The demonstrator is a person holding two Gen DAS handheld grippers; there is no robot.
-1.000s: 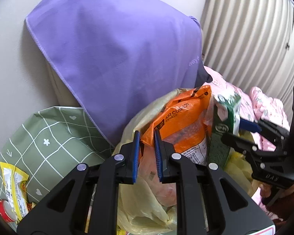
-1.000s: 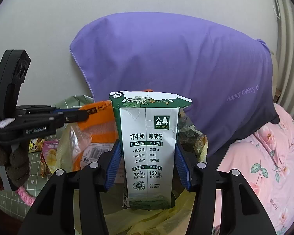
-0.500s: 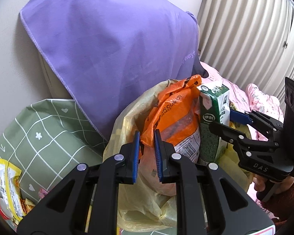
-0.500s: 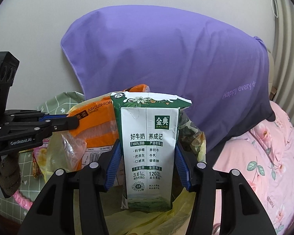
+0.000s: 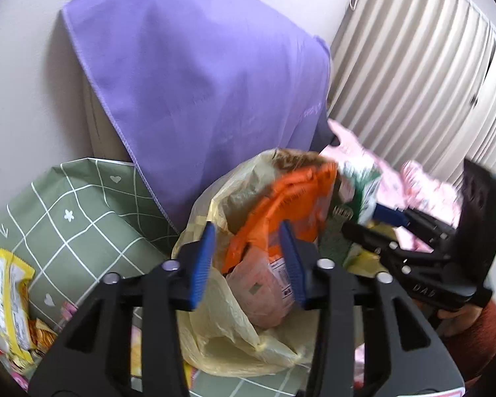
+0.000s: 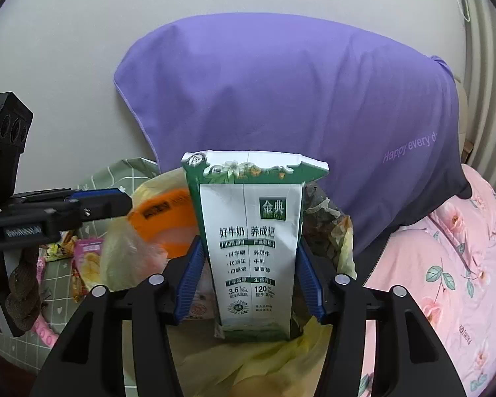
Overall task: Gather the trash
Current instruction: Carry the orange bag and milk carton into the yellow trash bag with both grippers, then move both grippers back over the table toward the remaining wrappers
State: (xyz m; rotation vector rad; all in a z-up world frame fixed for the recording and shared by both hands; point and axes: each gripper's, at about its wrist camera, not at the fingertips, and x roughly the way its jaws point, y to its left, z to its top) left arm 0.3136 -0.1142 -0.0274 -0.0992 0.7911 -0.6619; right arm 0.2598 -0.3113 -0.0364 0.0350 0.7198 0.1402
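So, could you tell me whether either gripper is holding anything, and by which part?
Nothing is gripped. Both pairs of jaws have just been opening: the left gripper straddles the orange packet, the right gripper the milk carton, pads clear of both.

The milk carton (image 6: 253, 248) carries a green square with "金典", beneath it "好牛奶 养成记", a band reading "100%", small lines such as "科学眼 养奶牛" and "优质生 牛乳", and near the foot the figures "3.6" and "120". The purple cloth (image 6: 297, 106) bears pale lettering, "Happy every d-", cut off at its fold, and the pink floral bedding (image 6: 463, 281) shows a small word that looks like "FASHION". The orange packet (image 5: 291, 205) has dark print too blurred to read.
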